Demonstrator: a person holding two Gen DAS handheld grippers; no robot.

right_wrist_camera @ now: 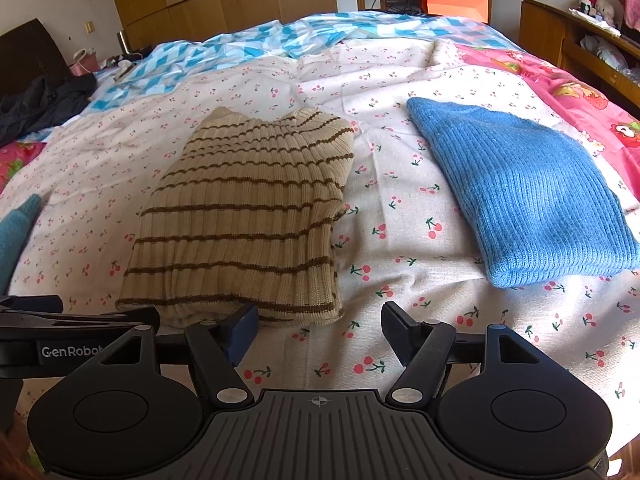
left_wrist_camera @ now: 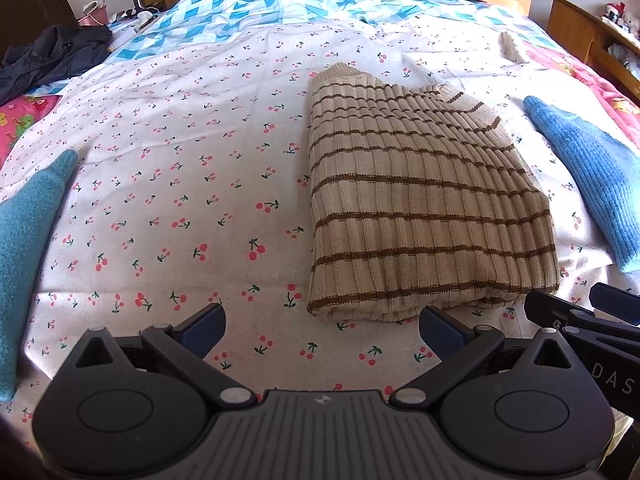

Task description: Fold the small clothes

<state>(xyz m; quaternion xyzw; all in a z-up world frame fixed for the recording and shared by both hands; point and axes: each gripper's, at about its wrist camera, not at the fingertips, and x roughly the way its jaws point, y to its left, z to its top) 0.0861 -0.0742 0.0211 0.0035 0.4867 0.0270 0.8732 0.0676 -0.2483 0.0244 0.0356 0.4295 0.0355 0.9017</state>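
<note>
A beige ribbed sweater with brown stripes (left_wrist_camera: pixel 424 208) (right_wrist_camera: pixel 248 220) lies folded into a rectangle on the cherry-print sheet (left_wrist_camera: pixel 180 184) (right_wrist_camera: pixel 400 240). My left gripper (left_wrist_camera: pixel 322 328) hovers open just in front of its near edge, nothing between the fingers. My right gripper (right_wrist_camera: pixel 318 326) is open too, near the sweater's near right corner, its left pad (right_wrist_camera: pixel 242 330) close to the hem. A folded blue knit garment (left_wrist_camera: pixel 592 176) (right_wrist_camera: pixel 528 200) lies to the right. A teal knit garment (left_wrist_camera: pixel 28 240) (right_wrist_camera: pixel 16 232) lies at the left.
A dark jacket (left_wrist_camera: pixel 52 56) (right_wrist_camera: pixel 36 104) is heaped at the bed's far left. A blue-and-white checked cover (left_wrist_camera: pixel 280 8) (right_wrist_camera: pixel 320 32) lies at the far end, a pink printed quilt (right_wrist_camera: pixel 580 96) on the right. Wooden shelves (right_wrist_camera: pixel 580 48) stand beyond it.
</note>
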